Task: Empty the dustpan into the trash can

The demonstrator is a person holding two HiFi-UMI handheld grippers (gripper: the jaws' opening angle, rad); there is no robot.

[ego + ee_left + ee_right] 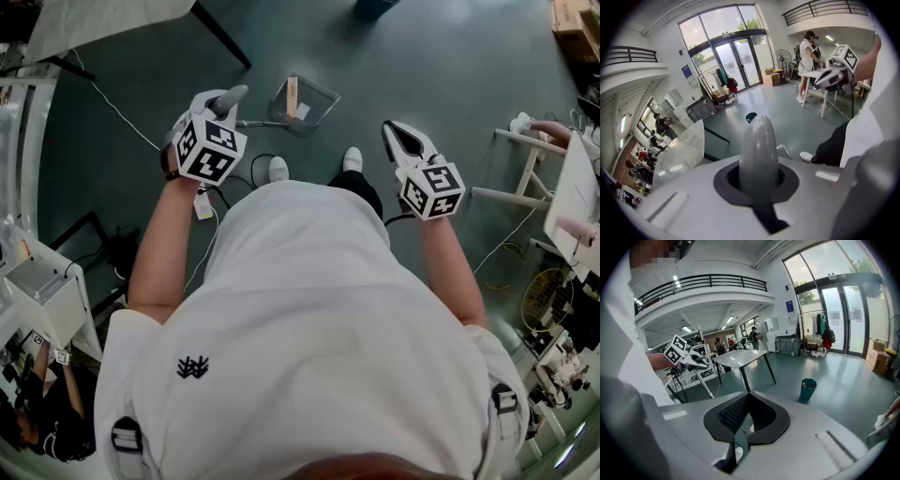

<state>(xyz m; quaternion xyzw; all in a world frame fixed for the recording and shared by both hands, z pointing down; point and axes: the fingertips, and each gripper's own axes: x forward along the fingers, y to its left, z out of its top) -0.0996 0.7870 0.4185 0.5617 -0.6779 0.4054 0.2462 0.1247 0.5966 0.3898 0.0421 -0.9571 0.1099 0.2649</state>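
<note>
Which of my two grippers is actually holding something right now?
The left gripper: it is shut on the dustpan's grey handle, which sticks out past its tips. The right gripper is shut tip to tip with nothing in it.

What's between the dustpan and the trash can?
Nothing. In the head view only bare floor lies between the dustpan and the trash can, which is cut off by the top edge.

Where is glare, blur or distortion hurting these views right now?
Head view: fisheye curves the edges; dustpan evenly lit. Left gripper view: glass doors blown out, handle in the left claw soft up close. Right gripper view: dark rounded corners, teal bin sharp.
</note>
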